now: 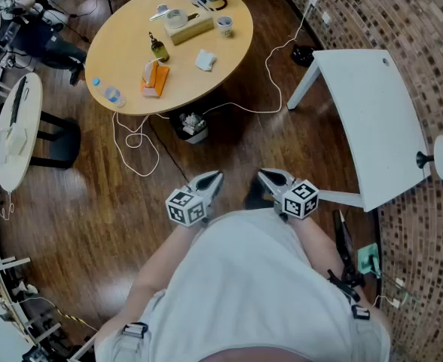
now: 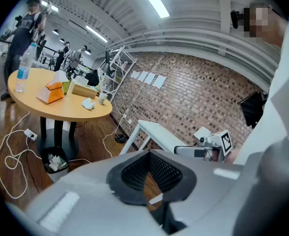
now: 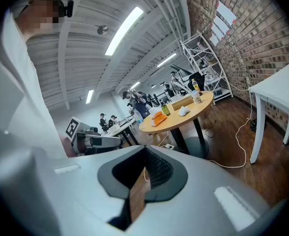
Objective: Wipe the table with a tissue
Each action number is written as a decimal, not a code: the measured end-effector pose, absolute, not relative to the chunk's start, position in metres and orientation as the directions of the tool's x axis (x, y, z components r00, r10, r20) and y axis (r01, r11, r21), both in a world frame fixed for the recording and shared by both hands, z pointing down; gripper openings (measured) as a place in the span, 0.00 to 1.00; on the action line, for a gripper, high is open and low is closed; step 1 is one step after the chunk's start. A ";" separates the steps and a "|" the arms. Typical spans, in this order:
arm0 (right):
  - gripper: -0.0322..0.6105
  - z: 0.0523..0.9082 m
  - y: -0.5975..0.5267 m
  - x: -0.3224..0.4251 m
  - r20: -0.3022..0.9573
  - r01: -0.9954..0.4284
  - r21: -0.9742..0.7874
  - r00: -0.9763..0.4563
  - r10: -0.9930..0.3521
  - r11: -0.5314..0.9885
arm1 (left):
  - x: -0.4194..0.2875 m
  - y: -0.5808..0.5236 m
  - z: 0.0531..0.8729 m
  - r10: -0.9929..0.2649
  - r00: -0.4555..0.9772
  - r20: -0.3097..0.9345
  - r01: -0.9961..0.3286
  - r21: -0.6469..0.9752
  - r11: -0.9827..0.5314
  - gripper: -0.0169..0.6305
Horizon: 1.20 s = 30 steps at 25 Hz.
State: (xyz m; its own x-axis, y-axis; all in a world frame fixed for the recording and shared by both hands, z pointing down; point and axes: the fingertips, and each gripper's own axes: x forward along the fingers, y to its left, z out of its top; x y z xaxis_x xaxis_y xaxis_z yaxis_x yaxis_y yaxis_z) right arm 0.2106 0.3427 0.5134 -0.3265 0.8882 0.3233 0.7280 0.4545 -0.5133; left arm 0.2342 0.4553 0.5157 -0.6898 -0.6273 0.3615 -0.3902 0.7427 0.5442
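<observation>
The round wooden table [image 1: 131,32] stands well ahead of me, across bare floor. On it lie an orange tissue box [image 1: 154,79] and a crumpled white tissue [image 1: 206,60]. Both grippers hang close to my body, pointing slightly down, far from the table. My left gripper [image 1: 215,176] is shut and empty, and so is my right gripper [image 1: 262,173]. The left gripper view has its closed jaws [image 2: 149,151] low in frame, with the table [image 2: 61,106], box [image 2: 51,92] and tissue [image 2: 88,103] at far left. The right gripper view has that gripper's jaws [image 3: 145,148] closed below the distant table [image 3: 176,119].
The table also carries a green bottle [image 1: 159,49], a water bottle [image 1: 110,94], a cup [image 1: 224,26] and a long box [image 1: 190,29]. A waste bin [image 1: 193,125] and white cables [image 1: 135,138] lie below. A white table [image 1: 372,119] stands right. People stand far off.
</observation>
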 end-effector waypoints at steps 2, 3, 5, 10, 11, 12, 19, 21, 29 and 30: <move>0.06 0.510 0.329 0.180 0.313 0.727 -0.516 -0.333 0.890 0.453 | 0.204 0.438 0.512 -0.633 -0.682 0.366 -0.405 0.531 0.744 0.03; 0.06 0.509 0.322 0.165 0.309 0.727 -0.516 -0.335 0.890 0.453 | 0.190 0.429 0.511 -0.636 -0.677 0.370 -0.413 0.524 0.745 0.03; 0.06 0.505 0.311 0.139 0.303 0.733 -0.512 -0.335 0.892 0.449 | 0.164 0.411 0.510 -0.641 -0.664 0.385 -0.427 0.509 0.748 0.03; 0.06 0.502 0.287 0.086 0.271 0.729 -0.530 -0.339 0.901 0.433 | 0.115 0.389 0.509 -0.616 -0.660 0.430 -0.422 0.467 0.777 0.03; 0.06 0.503 0.282 0.078 0.270 0.728 -0.532 -0.340 0.901 0.433 | 0.105 0.389 0.508 -0.604 -0.669 0.433 -0.413 0.459 0.787 0.03; 0.06 0.504 0.278 0.071 0.271 0.728 -0.531 -0.340 0.901 0.434 | 0.096 0.390 0.507 -0.590 -0.681 0.434 -0.403 0.451 0.797 0.03; 0.06 0.500 0.260 0.019 0.276 0.730 -0.516 -0.354 0.894 0.448 | 0.039 0.386 0.499 -0.561 -0.705 0.435 -0.392 0.420 0.818 0.03; 0.06 0.502 0.261 0.005 0.280 0.727 -0.517 -0.355 0.892 0.451 | 0.028 0.384 0.501 -0.567 -0.697 0.439 -0.398 0.421 0.815 0.03; 0.06 0.503 0.262 -0.045 0.313 0.714 -0.501 -0.378 0.871 0.489 | -0.041 0.390 0.527 -0.585 -0.671 0.456 -0.406 0.435 0.804 0.03; 0.06 0.502 0.262 -0.053 0.319 0.712 -0.495 -0.385 0.866 0.499 | -0.054 0.395 0.532 -0.581 -0.669 0.463 -0.403 0.431 0.807 0.03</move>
